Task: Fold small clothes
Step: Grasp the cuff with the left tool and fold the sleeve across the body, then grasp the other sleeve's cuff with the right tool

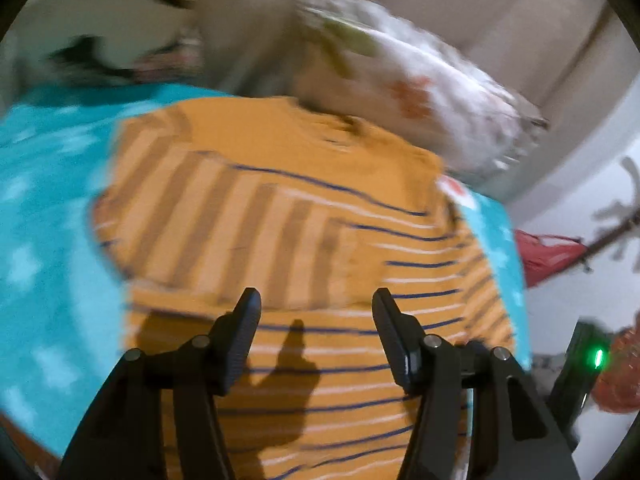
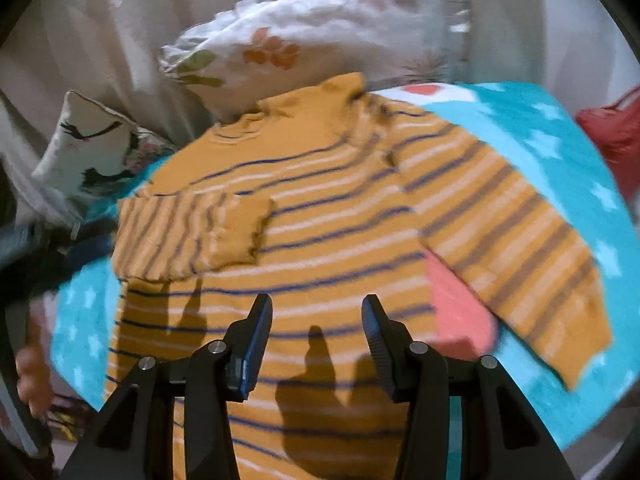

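The small mustard-yellow knitted sweater (image 1: 304, 240) with blue and white stripes lay flat on a turquoise fleece blanket (image 1: 44, 248) printed with pale stars, neck opening away from both cameras. In the left wrist view, the sweater's one sleeve (image 1: 224, 232) lay folded across the chest, with its stripes running across those of the body. The left tongs (image 1: 316, 300) hung over the lower body of the sweater with the jaws apart and nothing between the pads; their shadow fell on the knit just below. A white floral-print pillow (image 1: 420, 92) lay beyond the collar, and a red fabric item (image 1: 548, 256) appeared at the right edge, too blurred to identify. In the right wrist view, a white cushion (image 2: 88, 148) with a dark bird motif stood at the far left, beside the blanket's edge. The folded sleeve (image 2: 192, 236) rested on the chest, its cuff pointing toward the middle of the garment. The right tongs (image 2: 317, 304) were over the sweater's lower body, jaws apart and holding nothing, with their shadow on the fabric. The other sleeve (image 2: 512, 248) extended unfolded toward the lower right across the blanket, passing over a coral-pink patch (image 2: 460, 312). Both views were motion-blurred.
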`<state>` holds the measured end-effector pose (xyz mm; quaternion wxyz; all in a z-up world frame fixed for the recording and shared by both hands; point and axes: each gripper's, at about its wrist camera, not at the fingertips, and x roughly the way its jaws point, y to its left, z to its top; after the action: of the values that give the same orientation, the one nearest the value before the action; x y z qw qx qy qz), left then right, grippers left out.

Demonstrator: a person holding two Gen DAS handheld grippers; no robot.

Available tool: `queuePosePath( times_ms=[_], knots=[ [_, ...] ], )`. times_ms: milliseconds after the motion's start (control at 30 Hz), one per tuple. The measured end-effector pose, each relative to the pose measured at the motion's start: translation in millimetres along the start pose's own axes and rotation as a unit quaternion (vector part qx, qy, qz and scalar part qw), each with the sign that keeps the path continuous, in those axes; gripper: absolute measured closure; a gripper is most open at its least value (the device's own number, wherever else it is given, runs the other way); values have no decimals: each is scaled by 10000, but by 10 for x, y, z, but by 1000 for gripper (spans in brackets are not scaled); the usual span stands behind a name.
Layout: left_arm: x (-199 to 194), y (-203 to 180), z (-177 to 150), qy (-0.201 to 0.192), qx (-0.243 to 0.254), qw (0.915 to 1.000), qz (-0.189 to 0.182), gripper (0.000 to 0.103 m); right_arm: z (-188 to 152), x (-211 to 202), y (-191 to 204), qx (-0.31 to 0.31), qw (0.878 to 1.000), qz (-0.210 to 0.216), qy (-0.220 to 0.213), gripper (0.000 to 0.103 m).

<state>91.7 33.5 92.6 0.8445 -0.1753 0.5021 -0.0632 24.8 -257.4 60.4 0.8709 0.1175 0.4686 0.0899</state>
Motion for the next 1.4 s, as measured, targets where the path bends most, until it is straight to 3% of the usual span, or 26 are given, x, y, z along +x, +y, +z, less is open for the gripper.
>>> queuePosePath(
  times_ms=[133,300,367,400,433,467,567,733,867,1000,1133,1233,1400],
  knots=[
    [-292,353,-188,-199,-186,9962,832,45,249,465,205,52,9994,271,201,45],
    [-558,532,-345,-349,-250,9906,1299,42,476,1145,494,-98,9981,74,605,45],
    [-654,553,-382,-459,-213,9887,1413,37,524,1231,631,-293,9981,-128,528,45],
    [-675,549,-389,-496,-202,9880,1449,34,544,1240,680,-373,9978,-44,550,66],
    [-697,552,-398,-531,-180,9875,1472,34,564,1258,736,-437,9971,114,619,95],
    [-700,538,-392,-542,-148,9876,1466,34,584,1261,794,-532,9964,144,650,98],
    [-700,538,-387,-525,-35,9875,1488,34,678,1139,818,-619,9971,137,413,98],
    [-608,589,-373,-389,-1,9894,1397,34,953,935,446,-138,9989,-457,32,98],
    [-482,590,-385,-186,-24,9919,1253,34,1031,1073,89,220,9961,-799,306,97],
    [-354,517,-439,-44,127,9924,1222,34,924,907,-136,602,9957,-668,207,96],
    [-231,421,-467,95,316,9927,1159,34,760,587,-289,789,9954,-538,4,85],
    [-103,421,-520,199,418,9909,1265,34,632,312,-449,869,9947,-535,-93,83],
    [17,579,-620,473,86,9906,1281,34,310,-317,-988,1269,9862,-979,-412,65]
  ],
)
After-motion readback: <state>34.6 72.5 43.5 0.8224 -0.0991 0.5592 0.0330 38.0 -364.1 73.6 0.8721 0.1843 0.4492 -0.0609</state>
